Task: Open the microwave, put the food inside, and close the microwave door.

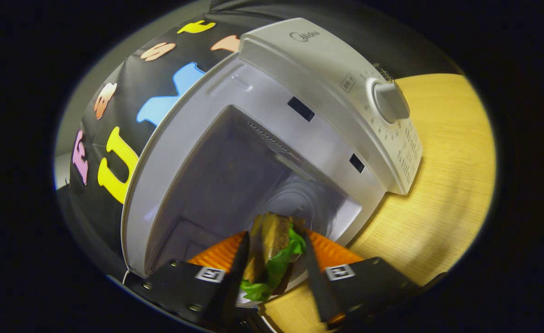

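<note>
Gripper (274, 259): black fingers clamped on both sides of brown-bread, green-lettuce sandwich (272, 252).
Sandwich: between the fingers, at open white microwave (272, 138) mouth.

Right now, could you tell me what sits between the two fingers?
In the gripper view, the sandwich sits between the fingers, which press on it from both sides, before the open microwave.
</note>
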Motion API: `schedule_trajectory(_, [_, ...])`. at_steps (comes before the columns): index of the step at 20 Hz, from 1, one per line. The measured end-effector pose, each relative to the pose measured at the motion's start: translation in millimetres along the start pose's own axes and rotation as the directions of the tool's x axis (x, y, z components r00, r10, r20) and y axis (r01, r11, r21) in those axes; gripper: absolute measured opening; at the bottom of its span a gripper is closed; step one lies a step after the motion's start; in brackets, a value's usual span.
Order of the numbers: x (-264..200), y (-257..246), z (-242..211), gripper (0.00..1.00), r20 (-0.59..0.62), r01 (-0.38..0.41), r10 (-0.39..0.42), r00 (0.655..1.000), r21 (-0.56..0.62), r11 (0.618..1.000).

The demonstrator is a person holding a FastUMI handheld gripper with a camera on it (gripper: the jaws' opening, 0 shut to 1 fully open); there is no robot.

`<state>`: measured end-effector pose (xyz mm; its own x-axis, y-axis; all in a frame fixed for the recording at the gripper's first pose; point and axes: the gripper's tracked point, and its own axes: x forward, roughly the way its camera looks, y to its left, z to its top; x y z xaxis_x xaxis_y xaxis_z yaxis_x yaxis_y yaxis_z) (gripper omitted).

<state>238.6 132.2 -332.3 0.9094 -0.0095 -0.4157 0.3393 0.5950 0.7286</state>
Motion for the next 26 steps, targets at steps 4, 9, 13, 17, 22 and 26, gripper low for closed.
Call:
schedule_trajectory(4, [-14, -5, 11, 0.97, 0.01, 0.012, -0.011, 1.0, -0.09, 0.996])
schedule_trajectory(9, [-38, -3, 32, 0.97, 0.032, 0.015, -0.009, 0.999, -0.173, 0.985])
schedule_trajectory(13, [-69, 5, 45, 0.96, 0.023, -0.002, 0.008, 1.0, -0.277, 0.961])
schedule_trajectory(17, [-111, 20, 58, 0.97, 0.003, -0.046, 0.051, 0.999, -0.368, 0.929])
schedule_trajectory(22, [-164, 42, 76, 0.97, -0.015, -0.111, 0.117, 0.993, -0.45, 0.886])
schedule_trajectory(26, [-204, 64, 92, 0.97, -0.022, -0.167, 0.182, 0.983, -0.513, 0.842])
